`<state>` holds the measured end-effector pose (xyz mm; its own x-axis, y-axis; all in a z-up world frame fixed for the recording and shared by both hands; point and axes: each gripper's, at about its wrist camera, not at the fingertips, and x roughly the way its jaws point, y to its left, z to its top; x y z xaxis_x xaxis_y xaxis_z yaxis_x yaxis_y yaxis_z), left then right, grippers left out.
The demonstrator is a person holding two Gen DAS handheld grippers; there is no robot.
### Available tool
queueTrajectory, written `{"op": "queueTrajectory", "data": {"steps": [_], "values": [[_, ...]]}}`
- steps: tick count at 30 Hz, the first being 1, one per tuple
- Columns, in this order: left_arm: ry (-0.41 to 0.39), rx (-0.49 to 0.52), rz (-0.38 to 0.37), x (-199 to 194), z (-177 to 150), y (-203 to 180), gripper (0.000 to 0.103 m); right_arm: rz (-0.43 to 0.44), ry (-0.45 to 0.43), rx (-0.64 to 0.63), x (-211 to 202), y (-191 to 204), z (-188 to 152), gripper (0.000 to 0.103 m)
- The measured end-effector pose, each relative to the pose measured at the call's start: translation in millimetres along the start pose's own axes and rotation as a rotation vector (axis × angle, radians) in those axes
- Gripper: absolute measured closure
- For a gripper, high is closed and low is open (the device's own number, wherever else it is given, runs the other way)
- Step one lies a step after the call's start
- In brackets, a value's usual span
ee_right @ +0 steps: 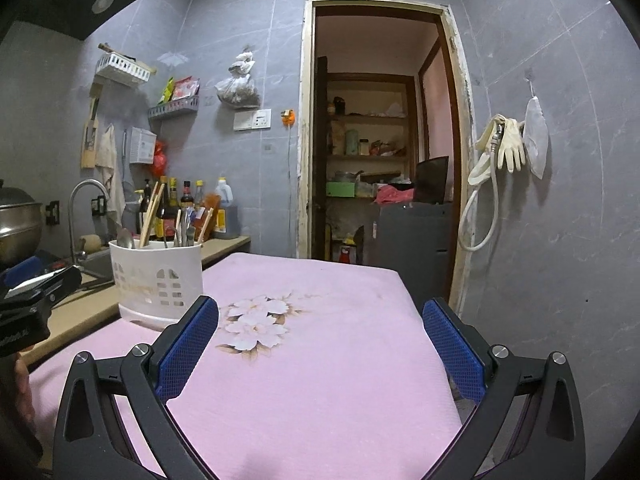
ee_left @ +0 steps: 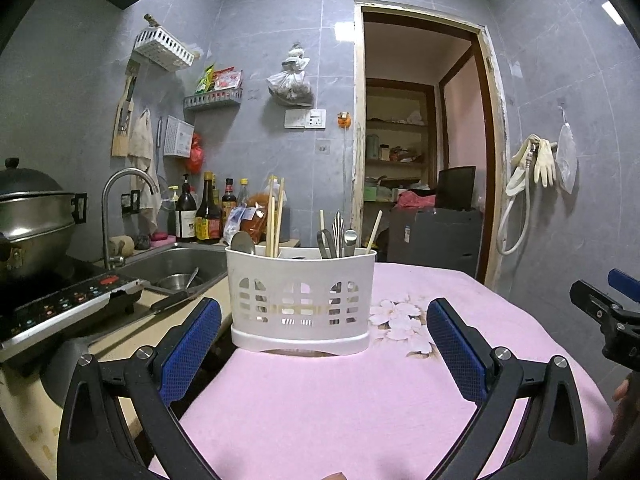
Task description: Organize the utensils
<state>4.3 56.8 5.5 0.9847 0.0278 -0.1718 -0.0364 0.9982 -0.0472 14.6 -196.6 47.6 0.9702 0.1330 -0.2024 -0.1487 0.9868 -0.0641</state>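
A white slotted utensil holder (ee_left: 301,304) stands upright on the pink floral cloth (ee_left: 360,400). It holds wooden chopsticks (ee_left: 275,220), a metal spoon (ee_left: 242,242) and several metal utensils (ee_left: 338,236). My left gripper (ee_left: 324,344) is open and empty, just in front of the holder, its blue pads (ee_left: 188,356) wider than the holder. In the right wrist view the holder (ee_right: 157,276) stands at the left. My right gripper (ee_right: 320,344) is open and empty above the cloth (ee_right: 320,380), right of the holder. The right gripper also shows at the left wrist view's right edge (ee_left: 608,312).
A sink (ee_left: 176,268) with a faucet (ee_left: 120,208), an induction cooker (ee_left: 60,304) and a steel pot (ee_left: 32,216) sit to the left. Sauce bottles (ee_left: 204,212) line the back wall. An open doorway (ee_left: 420,140) is behind the table. Gloves (ee_right: 508,148) hang on the right wall.
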Motion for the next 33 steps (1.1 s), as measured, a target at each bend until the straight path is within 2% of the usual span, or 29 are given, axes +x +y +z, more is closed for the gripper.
{"op": "queueTrajectory", "data": {"steps": [33], "values": [[0.003, -0.009, 0.004, -0.3, -2.2, -0.1, 0.002, 0.014, 0.014, -0.009, 0.6, 4.8, -0.8, 0.000]]}}
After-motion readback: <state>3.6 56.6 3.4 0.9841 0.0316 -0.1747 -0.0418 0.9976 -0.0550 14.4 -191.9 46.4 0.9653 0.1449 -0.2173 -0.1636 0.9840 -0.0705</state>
